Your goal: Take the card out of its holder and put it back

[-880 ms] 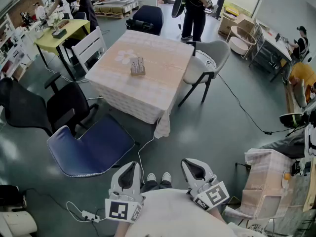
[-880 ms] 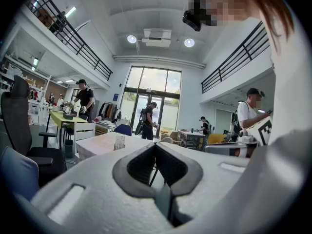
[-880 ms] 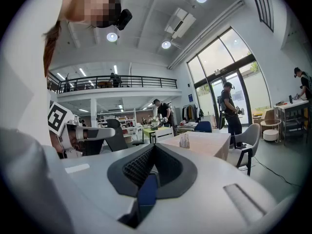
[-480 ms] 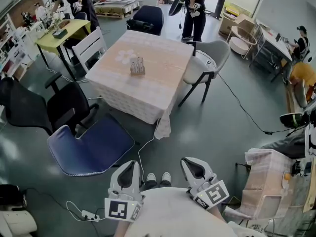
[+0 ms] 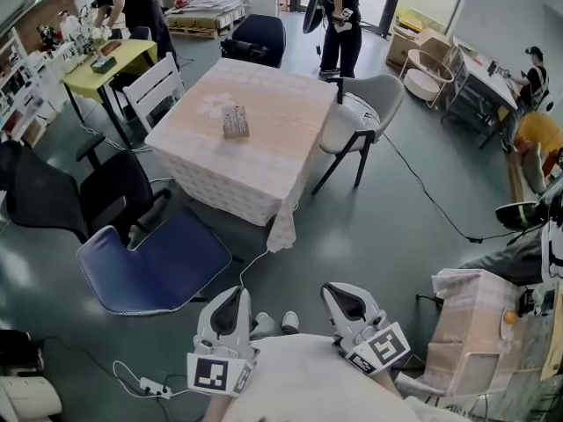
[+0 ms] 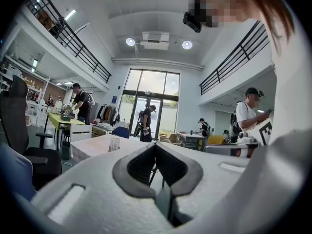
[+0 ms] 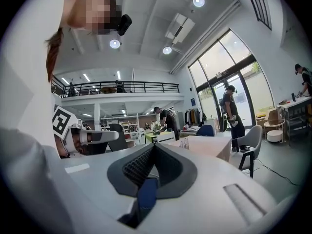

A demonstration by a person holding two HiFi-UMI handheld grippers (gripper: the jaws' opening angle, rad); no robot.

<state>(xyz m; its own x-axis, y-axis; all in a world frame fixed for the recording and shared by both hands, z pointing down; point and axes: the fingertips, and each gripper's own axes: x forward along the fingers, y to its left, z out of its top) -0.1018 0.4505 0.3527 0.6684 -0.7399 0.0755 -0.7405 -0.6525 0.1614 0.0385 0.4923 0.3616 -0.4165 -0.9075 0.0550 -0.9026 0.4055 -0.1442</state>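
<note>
Both grippers shut and empty, card holder (image 5: 234,123) way off on the table (image 5: 273,161)

Our left gripper (image 6: 155,145) and right gripper (image 7: 154,146) both have their jaws pressed together with nothing in them, tucked in close by our body. The holder sits near the middle of the table at roughly 12 o'clock, well apart from us, with a blue chair (image 5: 154,266) at 10 o'clock. We reckon the job right now is just getting close. Skirt the chair, open the jaws before reaching, steady the holder with one gripper and pinch the card (image 5: 236,115) by its top edge with the other. The holder looks small, pale and upright, too tiny to tell more.
</note>
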